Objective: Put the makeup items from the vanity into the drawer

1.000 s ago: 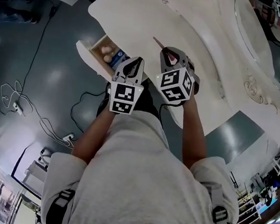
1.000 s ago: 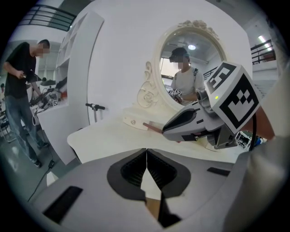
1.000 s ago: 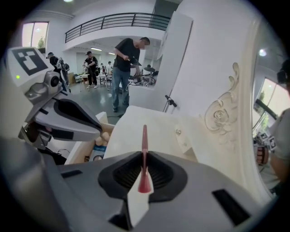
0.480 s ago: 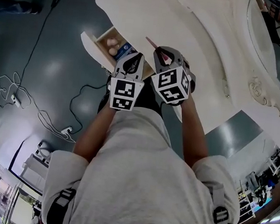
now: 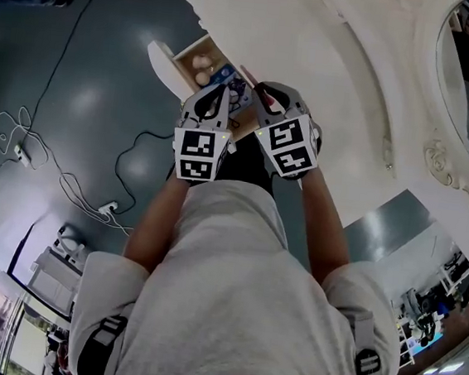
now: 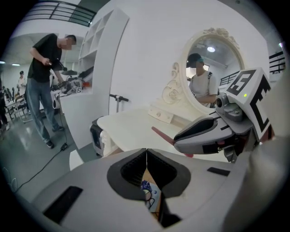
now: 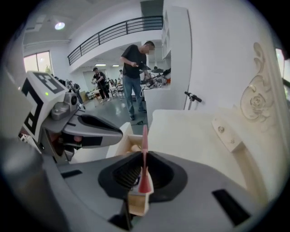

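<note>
Item in transit: slim pink stick (image 7: 144, 136), thin and tapering to a point, broader at its near end, standing upright at frame centre, pinched by your right gripper (image 7: 144, 156). Carry it over the open drawer (image 5: 188, 50), upper centre; lower first, then release. Left gripper (image 6: 146, 154): closed, empty.

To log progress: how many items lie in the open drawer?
3: two beige round ones near the drawer front, a blue pack beside them; left gripper and right gripper may hide more.
</note>
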The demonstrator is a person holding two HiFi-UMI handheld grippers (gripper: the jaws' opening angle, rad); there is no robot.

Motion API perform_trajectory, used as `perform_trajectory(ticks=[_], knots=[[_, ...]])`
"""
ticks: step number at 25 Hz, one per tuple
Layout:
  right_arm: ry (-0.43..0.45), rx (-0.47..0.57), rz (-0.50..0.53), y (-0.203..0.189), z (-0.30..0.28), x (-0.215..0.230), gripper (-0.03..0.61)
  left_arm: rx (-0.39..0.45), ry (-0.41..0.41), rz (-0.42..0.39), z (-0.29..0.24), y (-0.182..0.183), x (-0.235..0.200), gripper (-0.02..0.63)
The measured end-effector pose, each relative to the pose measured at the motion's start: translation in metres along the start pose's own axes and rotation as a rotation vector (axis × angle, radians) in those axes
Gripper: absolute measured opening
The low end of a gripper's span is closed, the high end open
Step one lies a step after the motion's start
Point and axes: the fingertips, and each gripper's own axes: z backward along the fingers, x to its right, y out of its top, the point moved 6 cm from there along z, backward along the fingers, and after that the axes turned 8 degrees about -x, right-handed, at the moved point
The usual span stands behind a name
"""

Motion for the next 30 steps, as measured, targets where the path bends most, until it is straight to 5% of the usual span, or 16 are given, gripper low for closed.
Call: perform_trajectory(ticks=[4, 11, 30], knots=[[0.067, 0.048, -0.12, 0.004, -0.017, -0.021, 0.054, -0.008, 0.017, 0.016, 0.005, -0.009, -0.021, 0.008], [0.067, -0.027, -0.149, -0.016, -0.044, -0.056, 0.054, -0.044, -0.001, 0.004, 0.009, -0.029, -0.045, 0.008], [-0.058, -0.149, -0.318, -0.065, -0.107, -0.069, 0.054, -0.121, -0.14, -0.131, -0.012, -0.064, -0.061, 0.008]])
